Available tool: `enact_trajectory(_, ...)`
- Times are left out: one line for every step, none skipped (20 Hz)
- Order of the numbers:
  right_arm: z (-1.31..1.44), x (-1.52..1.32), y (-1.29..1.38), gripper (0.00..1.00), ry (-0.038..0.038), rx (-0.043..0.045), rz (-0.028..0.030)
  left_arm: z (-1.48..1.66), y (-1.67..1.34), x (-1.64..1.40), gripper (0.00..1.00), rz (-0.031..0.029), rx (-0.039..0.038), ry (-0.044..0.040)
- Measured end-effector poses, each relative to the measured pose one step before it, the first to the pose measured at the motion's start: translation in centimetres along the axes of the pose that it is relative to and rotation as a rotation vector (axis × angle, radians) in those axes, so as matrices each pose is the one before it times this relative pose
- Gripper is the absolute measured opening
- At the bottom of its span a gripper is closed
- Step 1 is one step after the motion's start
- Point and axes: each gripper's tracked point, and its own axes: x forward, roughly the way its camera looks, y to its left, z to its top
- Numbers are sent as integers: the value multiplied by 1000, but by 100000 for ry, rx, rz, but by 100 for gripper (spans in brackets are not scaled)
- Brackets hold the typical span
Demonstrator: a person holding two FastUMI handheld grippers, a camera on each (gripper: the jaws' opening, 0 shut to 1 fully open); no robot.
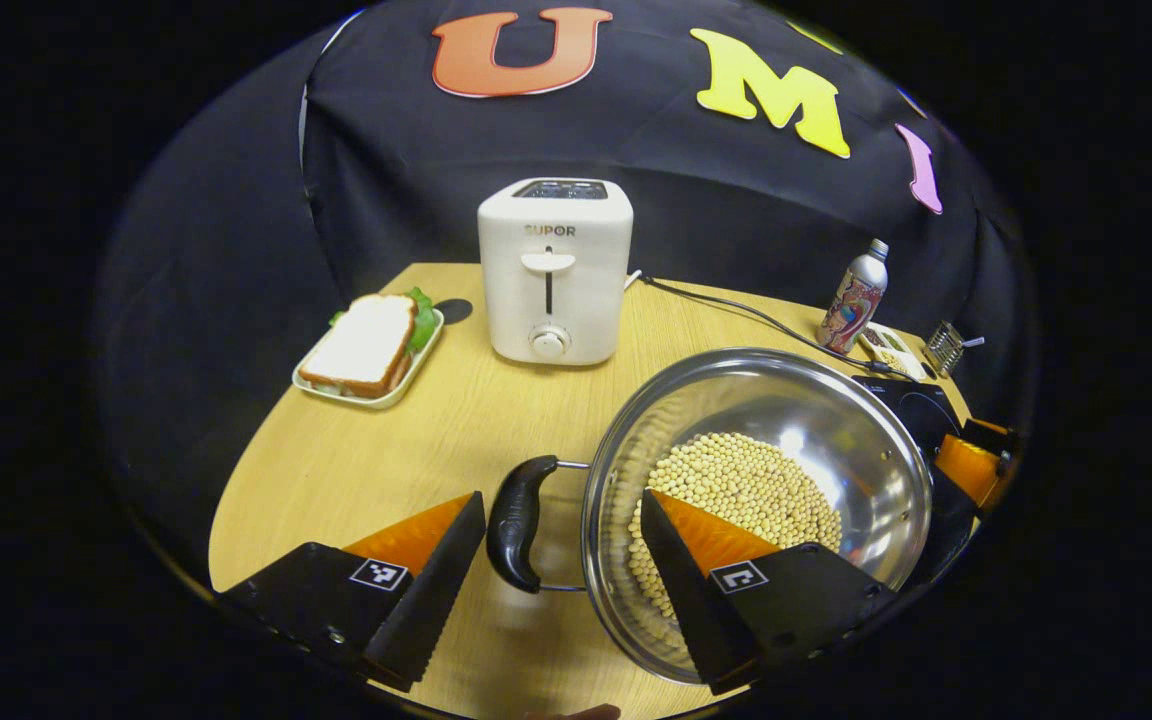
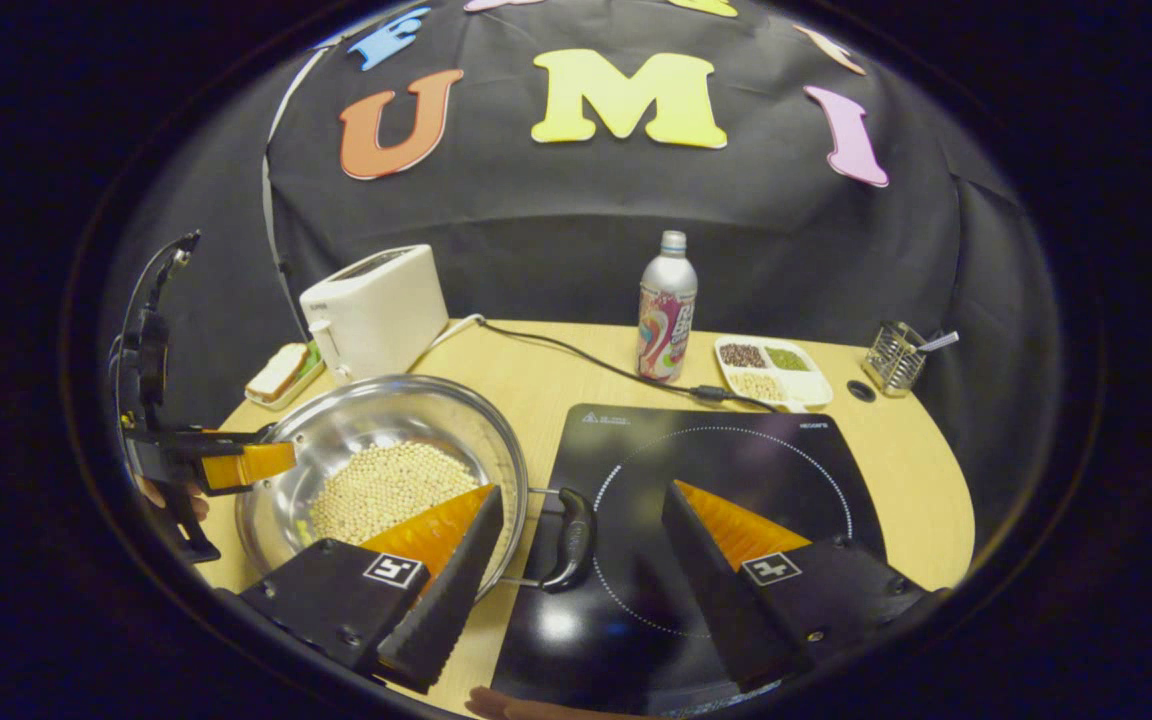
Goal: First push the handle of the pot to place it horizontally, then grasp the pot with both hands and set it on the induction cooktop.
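We are seeing the pot (image 1: pixel 836 450) holding soybeans (image 1: pixel 736 490); our left hand-held gripper (image 1: pixel 561 560) and right hand-held gripper (image 2: pixel 581 540) are gaping wide, straddling its handles, gripping nothing

Left tongs (image 1: pixel 563 560): fingers spread wide, pointing forward and down; nothing clamped between them. Right tongs (image 2: pixel 581 555): fingers likewise spread wide, same forward-down tilt, nothing gripped. In the right gripper view the left tongs (image 2: pixel 236 465) appear at far left, held level, with part of a hand (image 2: pixel 171 495) below.
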Motion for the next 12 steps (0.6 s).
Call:
enact_trajectory(-431,454,254,97,1838,363,650,79,197,511,91,696,2777,502)
enact_trajectory(-354,279,387,100,1757,-60,1335,125,225,724,90,1055,3362,372)
enact_trajectory(-205,308,410,100,818,255,1068,101,184,547,86,1022,3246,1084)
enact_trajectory(-91,368,82,100,667,394,-216,-43,-558,343,85,-1514,2041,684)
enact_trajectory(-614,325,14,94,1925,623,-190,-119,-124,-5,82,-133,1726,1392)
enact_trajectory(-621,502,24,93,2799,1796,-689,339,46,-119,78,-2,618,-93)
enact_trajectory(-271,26,179,88,1179,856,-329,-139,43,71,79,112,-289,1251)
enact_trajectory(614,887,-110,88,-1267,531,-659,-159,-78,-88,79,-170,-330,840)
enact_trajectory(-364,-652,485,86,1054,708,1330,87,-21,37,78,-566,-230,-93)
enact_trajectory(-442,-65,262,84,2345,571,170,-75,-24,-86,78,-532,-592,336)
enact_trajectory(82,28,-349,71,445,-548,-1660,20,37,-99,76,181,-317,243)
enact_trajectory(-35,-261,-11,76,83,-15,-363,-386,60,-173,76,259,-319,1207)
